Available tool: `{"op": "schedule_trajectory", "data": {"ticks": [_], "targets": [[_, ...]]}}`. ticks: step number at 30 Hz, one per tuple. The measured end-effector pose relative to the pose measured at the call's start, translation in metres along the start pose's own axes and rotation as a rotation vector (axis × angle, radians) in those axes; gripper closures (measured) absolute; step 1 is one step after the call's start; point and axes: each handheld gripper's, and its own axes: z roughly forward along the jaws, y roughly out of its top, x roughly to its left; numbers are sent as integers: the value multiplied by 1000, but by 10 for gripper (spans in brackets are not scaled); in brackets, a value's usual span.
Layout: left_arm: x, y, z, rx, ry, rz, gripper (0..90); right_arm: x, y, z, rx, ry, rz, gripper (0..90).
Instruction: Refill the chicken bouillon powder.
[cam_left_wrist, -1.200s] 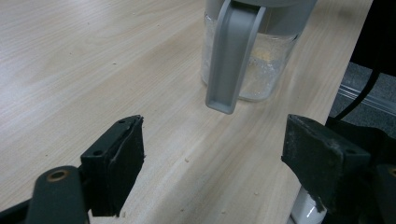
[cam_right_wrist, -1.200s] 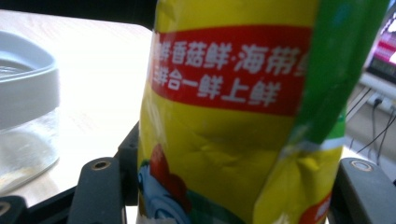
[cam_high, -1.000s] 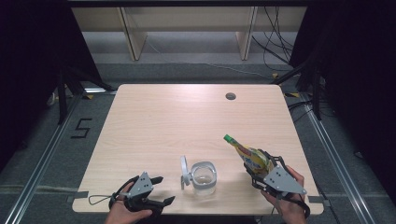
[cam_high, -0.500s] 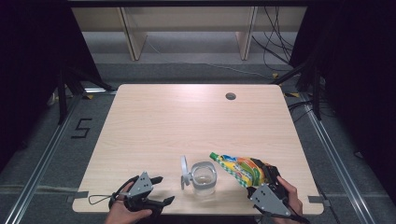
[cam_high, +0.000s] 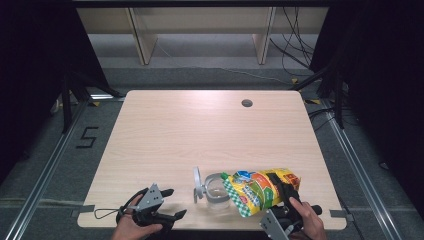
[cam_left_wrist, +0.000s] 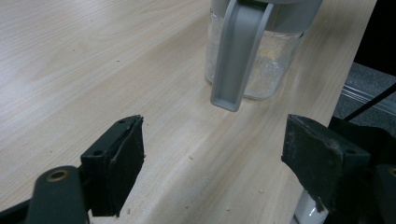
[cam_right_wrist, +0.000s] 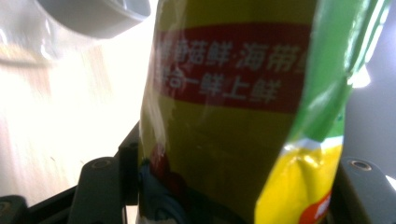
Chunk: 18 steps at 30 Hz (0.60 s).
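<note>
Since the earlier pictures, the right gripper (cam_high: 281, 200) has tipped the shiny yellow and green snack bag (cam_high: 257, 189) over, from standing up on end to lying sideways. Now the bag's open end sits over the mouth of the clear glass jar with a grey flip lid (cam_high: 216, 190), which stands just past the bag's far end from the right fingers. Those black fingers are squeezed on the bag, one on each side; in the right gripper view the bag (cam_right_wrist: 243, 121) rises up between them. The left gripper (cam_high: 170, 202) rests low on the pale wooden worktop (cam_high: 200, 130), and its fingers (cam_left_wrist: 114, 163) are spread wide with nothing in them. Straight ahead of the left fingers, a little way off, stands the jar (cam_left_wrist: 254, 51) with its grey lid hanging down.
</note>
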Motion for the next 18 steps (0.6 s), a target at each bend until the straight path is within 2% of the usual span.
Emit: {"op": "schedule_trajectory", "data": {"ticks": [3, 4, 5, 9, 10, 11, 12, 13, 14, 15, 16, 17, 18], "targets": [[0, 0, 0, 1, 0, 1, 205, 1, 3, -2, 17, 0, -36, 383], [0, 0, 1, -3, 1, -10, 205, 0, 5, -2, 10, -5, -90, 383], [0, 0, 0, 5, 3, -4, 205, 2, 5, -3, 15, -10, -69, 384], [0, 0, 0, 4, -1, 7, 205, 3, 7, -4, 15, -42, -146, 387], [-2, -1, 1, 2, -4, -28, 205, 0, 8, -5, 11, -46, -203, 387], [-1, -1, 1, 6, -6, -25, 205, 4, 7, -5, 12, -43, -149, 388], [-2, -1, 2, -4, -1, -28, 205, 4, 7, -4, 5, -46, -177, 388], [-1, -1, 1, 8, 1, -19, 205, 5, 8, -5, 12, -52, -198, 389], [0, -1, 1, 10, -2, -10, 205, 1, 12, -5, 15, -56, -299, 389], [1, 0, 1, 7, 1, 8, 206, 0, 13, -4, 2, -54, -345, 389], [0, 0, 1, 9, 0, 7, 205, 9, 10, -5, 26, -56, -240, 400], [0, 0, 1, 8, 1, 8, 205, 11, 11, -5, 31, -54, -265, 421], [-2, -1, 2, -3, 3, -30, 206, 9, 13, -5, 29, -59, -310, 425]]}}
